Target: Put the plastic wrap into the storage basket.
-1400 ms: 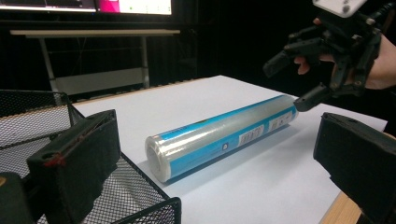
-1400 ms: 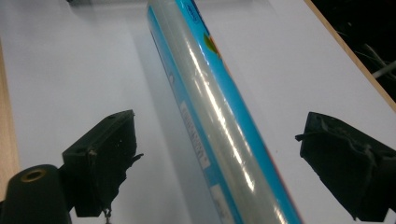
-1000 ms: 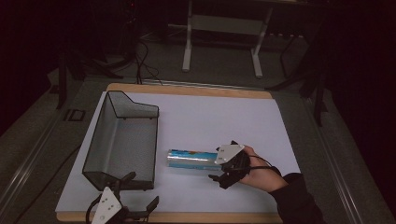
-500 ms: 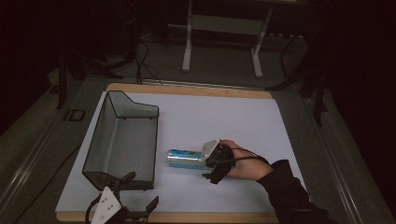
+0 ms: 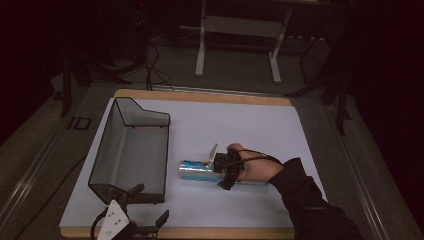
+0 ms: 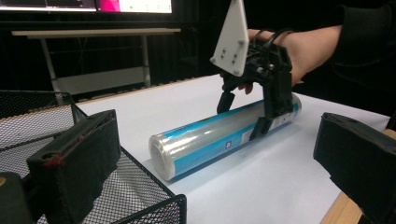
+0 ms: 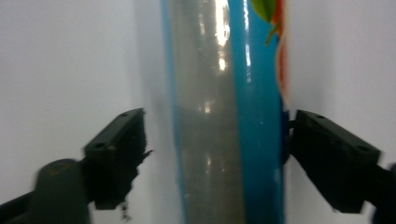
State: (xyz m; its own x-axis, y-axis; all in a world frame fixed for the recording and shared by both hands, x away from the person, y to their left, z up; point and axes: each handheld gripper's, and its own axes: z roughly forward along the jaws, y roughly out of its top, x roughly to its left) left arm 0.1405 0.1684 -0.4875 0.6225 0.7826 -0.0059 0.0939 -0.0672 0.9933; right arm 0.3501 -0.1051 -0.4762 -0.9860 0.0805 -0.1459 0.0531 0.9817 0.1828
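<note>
A roll of clear film with a blue label (image 5: 197, 170) lies on its side on the white table (image 5: 250, 125). A hand holds my right gripper (image 5: 223, 175) down over the roll's right part, open, with one jaw on each side of it. In the right gripper view the roll (image 7: 224, 116) runs between the jaws; the right jaw touches it and the left jaw stands a little off. My left gripper (image 5: 131, 227) lies open at the table's front edge with no hand on it. From there I see the roll (image 6: 205, 140) and the right gripper (image 6: 242, 119) astride it.
A black wire-mesh tray (image 5: 107, 150) stands left of the roll, and its corner (image 6: 154, 205) sits right under my left gripper's jaws. A metal desk frame (image 5: 237, 30) and cables (image 5: 150, 65) are on the floor beyond the table's far edge.
The right gripper has moved left from the roll's right end and come down astride the roll. The roll, the tray and the left gripper have stayed put.
</note>
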